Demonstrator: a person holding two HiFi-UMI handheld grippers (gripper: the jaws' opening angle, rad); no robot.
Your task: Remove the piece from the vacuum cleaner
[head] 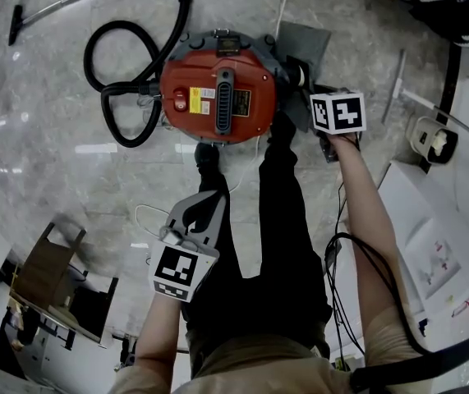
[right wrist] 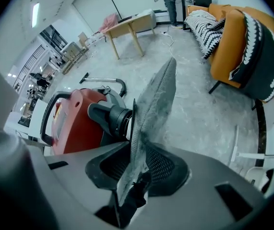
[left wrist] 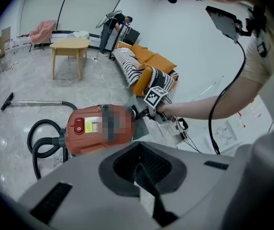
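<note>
1. We find the red vacuum cleaner (head: 218, 97) standing on the marble floor (head: 53, 162), directly ahead of the person's feet in the head view.
2. Its black hose (head: 111, 97) loops on the floor to the left of the body, and the wand (head: 70, 2) lies further off at the upper left.
3. The piece (right wrist: 151, 109) is a flat grey panel with a rough, dusty-looking surface. In the head view it sits at the vacuum cleaner's right side, just beside the red body.
4. In the right gripper view we see the piece standing on edge, with its near edge against the black round port (right wrist: 108, 119) on the side of the vacuum cleaner. We cannot tell whether it is still fastened there.
5. The right gripper (right wrist: 136, 174) is clamped on the lower end of the piece. The panel runs straight between the two jaws and rises out of them.
6. The left gripper (left wrist: 137, 169) is held back over the floor near the person's legs, well apart from the vacuum cleaner. Its jaws are drawn together at the tips and we see nothing between them.
7. In the background we note an orange sofa (right wrist: 242, 42) with a striped throw and a wooden table (left wrist: 69, 47), both well apart from the vacuum cleaner.
</note>
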